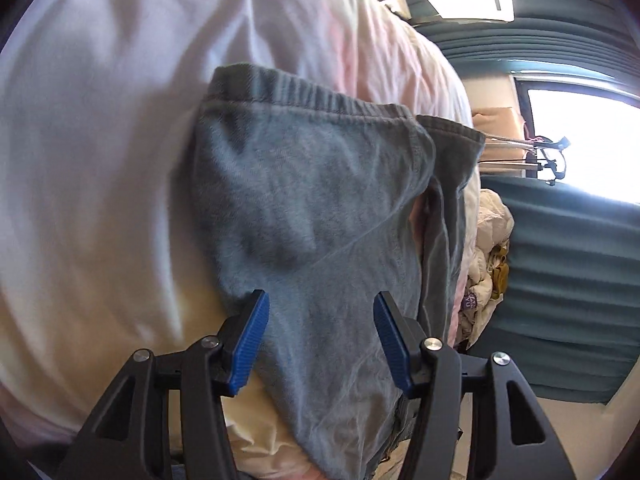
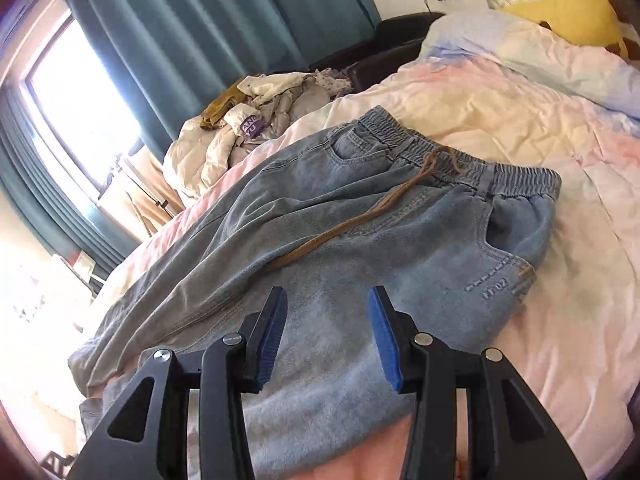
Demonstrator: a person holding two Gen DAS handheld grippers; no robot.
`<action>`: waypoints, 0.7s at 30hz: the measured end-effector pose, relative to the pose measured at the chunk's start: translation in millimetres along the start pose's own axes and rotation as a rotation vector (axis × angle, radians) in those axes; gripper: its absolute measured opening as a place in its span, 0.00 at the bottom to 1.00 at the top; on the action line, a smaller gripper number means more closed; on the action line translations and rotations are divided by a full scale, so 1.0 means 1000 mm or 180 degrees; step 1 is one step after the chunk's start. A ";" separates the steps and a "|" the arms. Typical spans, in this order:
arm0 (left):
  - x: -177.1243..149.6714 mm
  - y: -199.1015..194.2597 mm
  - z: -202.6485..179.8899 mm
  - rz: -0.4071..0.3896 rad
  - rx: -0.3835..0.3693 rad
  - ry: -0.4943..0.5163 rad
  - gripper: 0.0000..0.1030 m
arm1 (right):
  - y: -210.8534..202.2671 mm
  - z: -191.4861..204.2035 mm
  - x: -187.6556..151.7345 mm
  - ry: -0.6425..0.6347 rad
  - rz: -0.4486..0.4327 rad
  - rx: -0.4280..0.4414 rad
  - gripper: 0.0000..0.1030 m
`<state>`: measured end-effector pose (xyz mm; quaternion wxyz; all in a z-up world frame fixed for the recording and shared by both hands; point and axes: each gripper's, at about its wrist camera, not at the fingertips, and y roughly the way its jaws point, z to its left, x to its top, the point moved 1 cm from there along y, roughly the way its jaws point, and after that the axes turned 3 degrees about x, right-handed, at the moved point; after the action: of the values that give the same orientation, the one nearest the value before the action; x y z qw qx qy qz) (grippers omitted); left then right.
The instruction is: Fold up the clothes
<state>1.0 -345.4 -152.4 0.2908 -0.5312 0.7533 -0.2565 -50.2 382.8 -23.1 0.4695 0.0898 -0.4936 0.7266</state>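
A pair of light blue jeans (image 2: 360, 232) lies spread flat on a bed (image 2: 540, 140) with a pale pink and cream cover. Their long axis runs from the elastic waistband (image 2: 460, 152), far from both grippers, down toward them. The left gripper (image 1: 320, 336) hovers over the jeans' near end, fingers released, cloth beneath but not pinched. The right gripper (image 2: 328, 336) hovers likewise over the jeans below the waistband, fingers apart and empty. Neither is clearly nearer. Beyond the waistband, a heap of pale clothes (image 2: 256, 120) waits. No containers are visible.
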 end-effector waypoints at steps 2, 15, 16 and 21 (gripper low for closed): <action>0.003 0.000 0.013 0.0065 -0.0153 -0.0173 0.54 | -0.017 -0.021 0.001 0.0287 -0.0065 0.0077 0.41; -0.005 -0.008 0.040 0.0126 -0.0285 -0.0529 0.54 | -0.055 -0.107 0.004 0.1286 -0.0385 -0.0153 0.52; -0.008 -0.014 0.042 0.0066 -0.0252 -0.0527 0.54 | -0.052 -0.109 0.004 0.1314 -0.0379 -0.0179 0.52; -0.012 -0.025 0.044 -0.0093 -0.0200 -0.0506 0.54 | -0.041 -0.126 0.002 0.1550 -0.0344 -0.0239 0.52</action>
<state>51.9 -345.4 -163.9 0.3291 -0.5698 0.7276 -0.1940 22.4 487.7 -58.4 0.6156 -0.0791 -0.3871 0.6819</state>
